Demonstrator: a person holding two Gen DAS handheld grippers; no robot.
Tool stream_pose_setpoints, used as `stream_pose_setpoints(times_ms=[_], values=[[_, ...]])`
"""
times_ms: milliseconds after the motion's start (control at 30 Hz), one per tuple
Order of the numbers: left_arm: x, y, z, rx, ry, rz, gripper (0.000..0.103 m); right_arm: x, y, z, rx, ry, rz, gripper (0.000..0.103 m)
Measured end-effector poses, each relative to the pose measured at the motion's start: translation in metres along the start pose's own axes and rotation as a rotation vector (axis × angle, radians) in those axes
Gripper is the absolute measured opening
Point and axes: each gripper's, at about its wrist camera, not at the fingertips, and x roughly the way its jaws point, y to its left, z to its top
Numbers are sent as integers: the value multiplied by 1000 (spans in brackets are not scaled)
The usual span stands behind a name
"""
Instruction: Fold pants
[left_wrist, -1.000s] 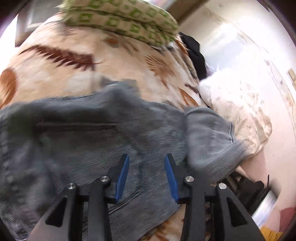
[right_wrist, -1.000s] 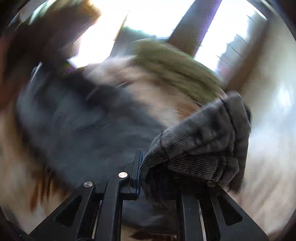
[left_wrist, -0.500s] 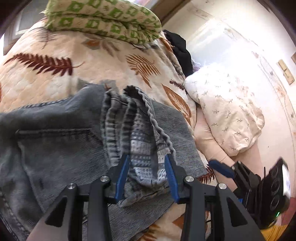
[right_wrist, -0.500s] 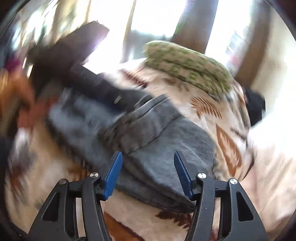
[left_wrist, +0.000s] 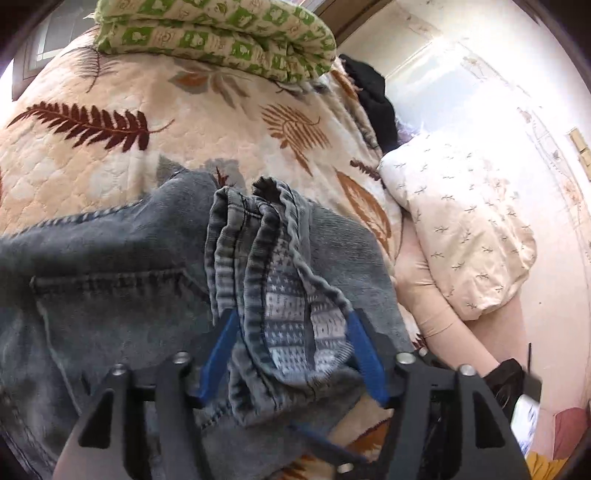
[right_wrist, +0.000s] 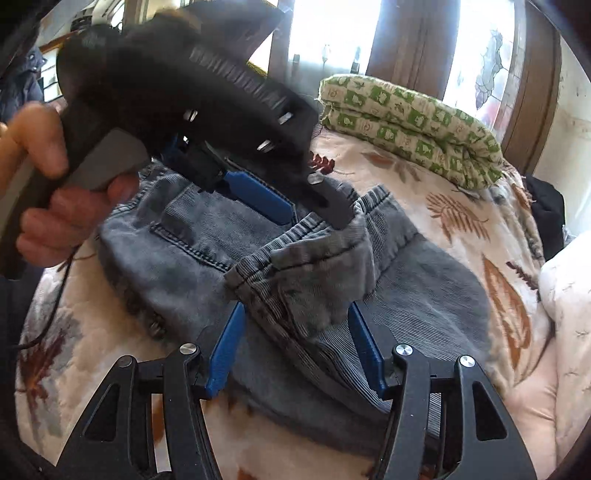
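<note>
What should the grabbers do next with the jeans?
Probably close the left gripper on the bunched cuffs between its open jaws, then pull them flat. The jeans are already folded over on the quilt, but that end is lumpy. The right gripper is open too.

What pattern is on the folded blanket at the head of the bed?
Green-and-cream checks on the folded blanket, clearest in the left wrist view.

Bed's got a cream leaf-print quilt, a folded green checked blanket at the far end, a white pillow beside it, super bright windows behind.
</note>
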Motion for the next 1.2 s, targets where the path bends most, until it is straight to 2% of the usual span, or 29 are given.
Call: stream_pose_setpoints(times_ms=[100,200,367,433,467,500,533,567,600,667,733,900,967,1033,1100,1167,1200], values=[[16,2,12,-4,17,57,71,13,3,-3,6,2,-36,57],[26,5,24,-20,23,104,71,12,-2,-3,67,-7,-32,61],[33,6,35,-16,35,122,71,7,3,-3,59,-45,-32,62],[38,9,36,-31,41,128,71,13,7,-2,41,-34,-44,61],[40,10,36,-35,44,134,71,17,6,-2,38,-22,-42,52],[43,11,36,-33,45,142,70,20,6,-2,39,-4,-48,37],[44,10,35,-22,42,158,66,19,8,-4,42,3,-59,30],[45,8,34,-5,33,190,53,19,4,-4,57,9,-54,21],[44,5,32,18,24,223,45,18,1,-4,73,10,-41,18],[36,3,31,21,5,224,23,12,-6,-4,97,9,-24,15],[21,2,29,1,-24,208,8,-3,-10,0,106,-10,-16,15],[-17,2,13,-25,-79,125,8,-33,-7,1,85,-36,27,15],[-16,7,1,-35,-73,134,8,-32,-4,-7,66,-13,34,15],[-6,17,-11,-51,-47,177,8,-16,5,-23,20,64,36,15],[1,30,-19,-100,-20,164,8,-1,9,-33,-2,105,43,20],[-4,33,-23,-124,-46,125,9,-4,7,-31,11,91,41,24],[-9,31,-22,-119,-66,122,10,-9,4,-26,28,86,56,31]])
